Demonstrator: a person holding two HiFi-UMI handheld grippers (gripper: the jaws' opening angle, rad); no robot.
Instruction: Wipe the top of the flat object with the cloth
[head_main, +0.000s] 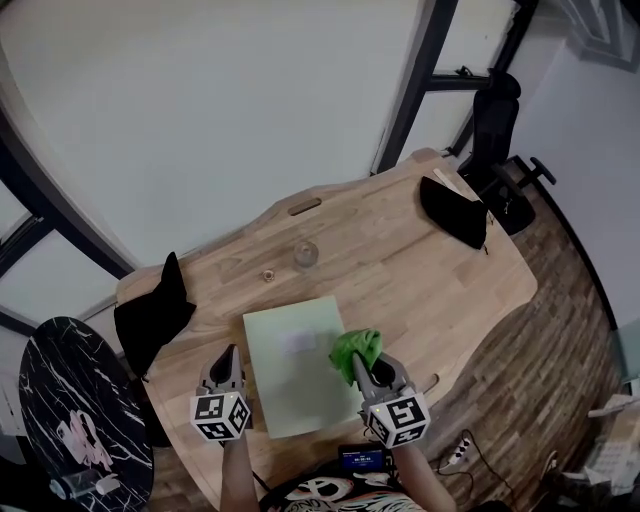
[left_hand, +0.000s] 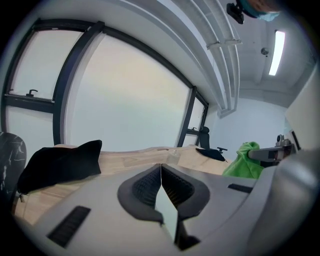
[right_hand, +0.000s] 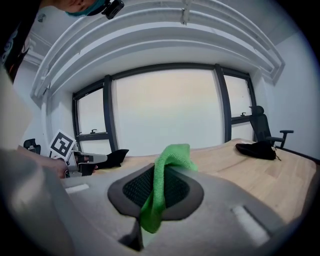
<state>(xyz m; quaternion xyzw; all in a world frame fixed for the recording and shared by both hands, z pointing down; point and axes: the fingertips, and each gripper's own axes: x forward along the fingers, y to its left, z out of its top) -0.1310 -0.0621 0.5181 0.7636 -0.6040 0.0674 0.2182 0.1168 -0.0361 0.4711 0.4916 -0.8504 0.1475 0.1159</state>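
- Nearest: two tools, each capped with a white cube bearing black square markers.
- Left tool (head_main: 228, 352) (left_hand: 161, 170): ribbed dark pads pressed flat together with nothing between them, just beside the left edge of the flat object.
- Right tool (head_main: 362, 366) (right_hand: 157, 186): clamped on one cloth (head_main: 355, 346) (right_hand: 170, 155), bright green, soft and nappy, with one fold pinched between the pads and a crumpled bunch past the tips.
- One flat object (head_main: 295, 385): a thin, matte, pale green rectangle lying flat on the tabletop between the two tools, with one whitish patch (head_main: 297, 342) near its middle. Cloth over its right edge in the head view.
- One round black slab (head_main: 70, 400) with white marble veining, off the left of the tabletop.
- One tabletop (head_main: 440, 290): light wood in joined strips, with a rounded, wavy outline and one oblong slot (head_main: 305, 206) near the far edge.
- Two black fabric pieces: one pointed piece (head_main: 150, 315) at the left edge, one flatter piece (head_main: 455, 212) at the far right corner.
- Beyond the flat object: one small clear glass (head_main: 305, 254) and one tiny round thing (head_main: 268, 275), too small to identify.
- Farthest: one black office chair (head_main: 497, 115) and dark window frames (head_main: 415, 80) around pale panes.
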